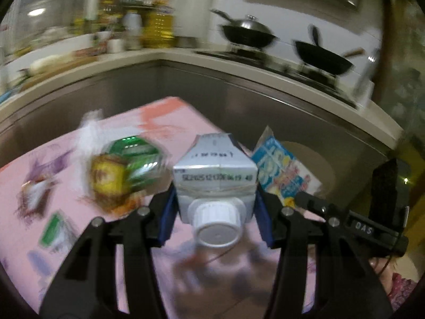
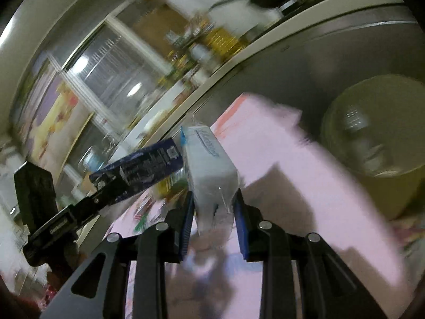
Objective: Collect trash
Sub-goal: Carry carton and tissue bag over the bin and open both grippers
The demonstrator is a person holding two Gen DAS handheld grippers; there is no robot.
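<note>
Trash carton (image 1: 215,175): grey gable-top box with white screw cap, clamped between the left gripper (image 1: 215,212) pads above the pink desk (image 1: 66,239). Right gripper (image 2: 213,218) grips a white, apparently plastic-wrapped packet (image 2: 209,170), tilted toward a round beige bin (image 2: 377,143). Blurred wrappers (image 1: 127,170) lie on the desk.

"DAS" stands on the black mount (image 1: 364,224) at right. The milk carton (image 1: 214,175) bears a blurred printed code, not surely readable.

Motion blur smeared the wrappers (image 1: 117,175) on the pink table (image 1: 164,117) — labels unreadable. The bin (image 2: 372,143) was blurred too — contents unclear.
</note>
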